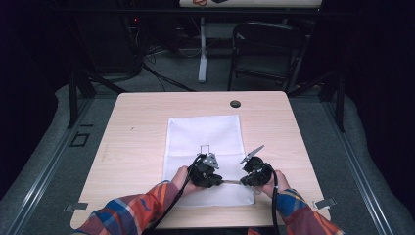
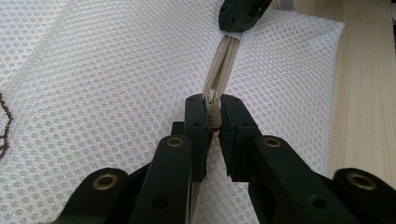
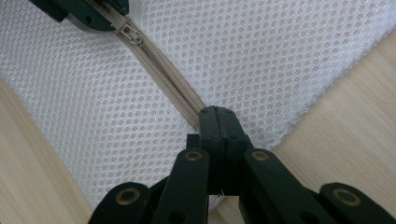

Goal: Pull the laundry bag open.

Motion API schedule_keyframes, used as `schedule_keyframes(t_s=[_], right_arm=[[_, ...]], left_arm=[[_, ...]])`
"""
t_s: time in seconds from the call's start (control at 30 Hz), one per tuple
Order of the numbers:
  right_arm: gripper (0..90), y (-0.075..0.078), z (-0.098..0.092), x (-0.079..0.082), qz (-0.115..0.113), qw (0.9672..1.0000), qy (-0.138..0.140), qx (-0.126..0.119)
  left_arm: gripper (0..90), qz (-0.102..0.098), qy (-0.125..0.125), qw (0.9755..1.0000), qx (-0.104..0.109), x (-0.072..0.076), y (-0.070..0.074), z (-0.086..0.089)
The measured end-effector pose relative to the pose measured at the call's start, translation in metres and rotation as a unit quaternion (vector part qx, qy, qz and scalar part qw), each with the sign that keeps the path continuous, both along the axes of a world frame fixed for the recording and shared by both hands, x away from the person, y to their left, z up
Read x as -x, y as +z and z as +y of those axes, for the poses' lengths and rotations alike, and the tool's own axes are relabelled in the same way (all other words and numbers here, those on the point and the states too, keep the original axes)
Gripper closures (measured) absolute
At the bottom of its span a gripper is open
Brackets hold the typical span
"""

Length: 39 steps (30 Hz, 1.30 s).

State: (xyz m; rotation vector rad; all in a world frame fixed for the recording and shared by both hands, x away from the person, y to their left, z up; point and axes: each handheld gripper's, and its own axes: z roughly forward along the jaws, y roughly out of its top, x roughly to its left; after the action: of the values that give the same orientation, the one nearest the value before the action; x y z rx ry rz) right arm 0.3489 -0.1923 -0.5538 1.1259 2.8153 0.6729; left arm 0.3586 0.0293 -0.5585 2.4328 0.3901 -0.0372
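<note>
I've got a light wood table [image 1: 137, 147] w/ a white mesh bag [image 1: 205, 132] lying flat at its centre, long side running away from me. No brand, label or writing readable on any of it. A small dark round thing [image 1: 235, 104] sits on the tabletop beyond the bag's far edge; can't tell what it is.

Both grippers are down at the bag's near end, close together, facing each other along the beige zipper [image 3: 163, 79]. Left gripper [image 2: 214, 116]: jaws clamped on the zipper slider [image 2: 214, 117], pinched btwn the pads. Right gripper [image 3: 218, 122]: jaws pressed together on the zipper tape end, near the bag's corner by bare wood. A thin dark mark [image 2: 4, 122] lies on the mesh at the left gripper view's left edge.
</note>
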Motion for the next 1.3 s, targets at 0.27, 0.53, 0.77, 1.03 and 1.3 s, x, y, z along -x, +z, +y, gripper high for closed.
schedule_keyframes(t_s=[0.27, 0.53, 0.77, 1.03, 1.3], right_arm=[[90.0, 0.0, 0.0, 0.0, -0.001, 1.0, -0.001, 0.003], [90.0, 0.0, 0.0, 0.0, -0.002, 1.0, -0.001, 0.005], [90.0, 0.0, 0.0, 0.0, 0.0, 1.0, -0.002, 0.001], [90.0, 0.0, -0.001, -0.001, 0.003, 1.0, -0.001, -0.001], [90.0, 0.001, -0.001, -0.001, 0.002, 1.0, 0.001, 0.005]], left_arm=[[81.7, 0.003, 0.0, 1.0, 0.004, 0.001, 0.001, 0.004], [81.7, 0.009, 0.008, 0.9999, 0.003, 0.001, 0.0, 0.014], [81.6, 0.009, 0.012, 0.9999, 0.001, 0.002, 0.003, 0.021], [81.5, 0.016, 0.011, 0.9998, 0.01, 0.001, 0.002, 0.026], [81.6, 0.021, 0.016, 0.9996, 0.009, 0.002, 0.002, 0.034]])
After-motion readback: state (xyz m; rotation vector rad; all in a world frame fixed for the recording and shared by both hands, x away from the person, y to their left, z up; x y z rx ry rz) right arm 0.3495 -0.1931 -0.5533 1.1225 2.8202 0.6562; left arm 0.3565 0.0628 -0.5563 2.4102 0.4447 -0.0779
